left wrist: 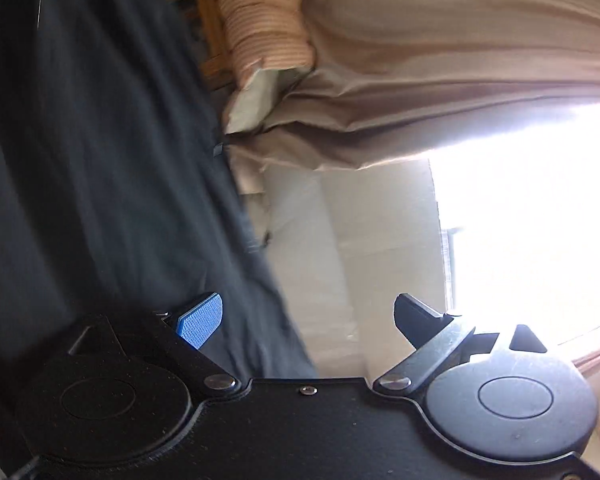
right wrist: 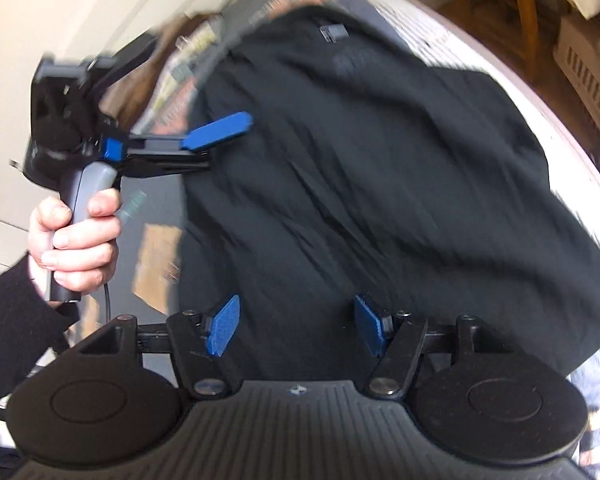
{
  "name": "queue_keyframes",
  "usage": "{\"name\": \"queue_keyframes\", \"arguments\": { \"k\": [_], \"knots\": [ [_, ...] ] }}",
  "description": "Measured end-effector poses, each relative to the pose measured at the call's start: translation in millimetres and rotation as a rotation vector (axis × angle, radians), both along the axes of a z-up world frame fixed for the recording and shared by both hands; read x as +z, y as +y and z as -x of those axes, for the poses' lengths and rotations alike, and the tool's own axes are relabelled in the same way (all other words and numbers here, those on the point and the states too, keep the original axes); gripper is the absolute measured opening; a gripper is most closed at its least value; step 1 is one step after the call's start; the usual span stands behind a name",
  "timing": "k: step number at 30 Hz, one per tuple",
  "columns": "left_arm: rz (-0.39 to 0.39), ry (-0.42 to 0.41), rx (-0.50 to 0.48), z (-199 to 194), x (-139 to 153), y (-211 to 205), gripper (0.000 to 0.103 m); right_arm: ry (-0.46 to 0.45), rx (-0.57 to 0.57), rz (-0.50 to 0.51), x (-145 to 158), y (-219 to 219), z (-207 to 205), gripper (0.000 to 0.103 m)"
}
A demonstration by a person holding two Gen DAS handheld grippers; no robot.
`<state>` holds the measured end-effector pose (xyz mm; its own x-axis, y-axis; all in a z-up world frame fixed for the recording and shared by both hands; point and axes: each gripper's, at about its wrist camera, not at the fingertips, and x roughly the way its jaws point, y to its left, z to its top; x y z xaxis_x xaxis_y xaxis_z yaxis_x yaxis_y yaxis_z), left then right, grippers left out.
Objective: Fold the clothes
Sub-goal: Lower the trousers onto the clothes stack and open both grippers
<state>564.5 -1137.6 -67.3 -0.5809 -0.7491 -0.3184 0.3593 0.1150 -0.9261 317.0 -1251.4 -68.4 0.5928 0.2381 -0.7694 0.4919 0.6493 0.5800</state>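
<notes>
A black garment (right wrist: 380, 184) lies spread and rumpled over a bed, with a small grey label (right wrist: 334, 34) near its far edge. My right gripper (right wrist: 296, 328) hovers over the garment's near part, jaws open, nothing pinched between the blue pads (right wrist: 224, 328). A hand (right wrist: 76, 240) holds my left gripper (right wrist: 216, 148) at the garment's left edge, its fingers spread apart. In the left wrist view the garment (left wrist: 100, 160) fills the left half. My left gripper (left wrist: 308, 320) is wide open, and its blue pad (left wrist: 200, 320) is against the cloth without clamping it.
The patterned bed cover (right wrist: 460, 52) shows around the garment. Wooden furniture (right wrist: 516, 4) and a white slatted crate (right wrist: 588, 68) stand beyond the bed at right. A beige curtain (left wrist: 460, 60), a striped cushion (left wrist: 264, 16) and a bright window (left wrist: 540, 220) lie ahead of the left gripper.
</notes>
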Motion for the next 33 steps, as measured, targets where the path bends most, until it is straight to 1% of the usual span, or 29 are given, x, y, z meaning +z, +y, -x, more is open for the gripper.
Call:
{"name": "queue_keyframes", "arguments": {
  "k": [1, 2, 3, 4, 6, 8, 11, 13, 15, 17, 18, 19, 21, 23, 24, 25, 28, 29, 31, 32, 33],
  "knots": [
    [-0.012, 0.003, 0.005, -1, -7, -2, 0.088, 0.008, 0.001, 0.002, -4, 1, -1, 0.063],
    [-0.015, -0.003, 0.019, -9, -8, -3, 0.083, 0.015, 0.001, 0.004, -9, 2, -2, 0.063],
    [-0.015, -0.013, 0.034, -20, -7, -3, 0.081, 0.023, 0.002, 0.006, -13, 3, -3, 0.063],
    [-0.015, -0.024, 0.049, -31, -6, -3, 0.081, 0.021, 0.002, 0.008, -16, 4, -4, 0.063],
    [-0.017, -0.078, 0.089, -53, 0, -2, 0.081, 0.017, 0.004, 0.017, -17, 5, -4, 0.063],
    [-0.028, -0.112, 0.147, -82, 4, -1, 0.081, 0.016, 0.006, 0.023, -17, 9, -4, 0.064],
    [-0.07, -0.12, 0.244, -121, 2, 5, 0.081, 0.018, 0.029, 0.037, -16, 14, -3, 0.065],
    [-0.077, -0.116, 0.283, -135, 4, 10, 0.081, 0.028, 0.055, 0.049, -16, 21, -2, 0.069],
    [-0.083, -0.129, 0.309, -140, 12, 17, 0.083, 0.038, 0.075, 0.057, -14, 29, 2, 0.073],
    [-0.081, -0.122, 0.319, -134, 23, 22, 0.087, 0.049, 0.085, 0.059, -12, 38, 7, 0.074],
    [-0.067, -0.118, 0.318, -128, 30, 25, 0.089, 0.055, 0.09, 0.06, -11, 42, 9, 0.075],
    [-0.038, -0.119, 0.293, -116, 39, 29, 0.092, 0.06, 0.091, 0.06, -8, 47, 12, 0.075],
    [0.022, -0.121, 0.207, -85, 55, 40, 0.095, 0.026, 0.089, 0.035, 1, 56, 17, 0.075],
    [0.05, -0.094, 0.089, -44, 58, 49, 0.096, -0.028, 0.084, 0.011, 6, 69, 24, 0.075],
    [0.053, -0.077, 0.044, -23, 55, 53, 0.096, -0.022, 0.086, 0.003, 3, 74, 26, 0.075],
    [0.028, -0.061, 0.022, -8, 45, 55, 0.096, -0.004, 0.091, -0.003, -3, 80, 28, 0.075],
    [-0.093, -0.013, -0.013, 30, 6, 62, 0.096, 0.054, 0.097, -0.036, -23, 91, 34, 0.075],
    [-0.116, -0.016, -0.019, 39, -3, 65, 0.095, 0.078, 0.096, -0.048, -29, 93, 36, 0.075],
    [-0.138, -0.048, -0.023, 49, -14, 74, 0.094, 0.11, 0.097, -0.067, -34, 98, 42, 0.075],
    [-0.148, -0.056, -0.021, 51, -15, 78, 0.094, 0.113, 0.099, -0.073, -32, 100, 46, 0.075],
    [-0.154, -0.067, -0.018, 52, -8, 80, 0.094, 0.115, 0.102, -0.078, -29, 102, 50, 0.075]
  ]
}}
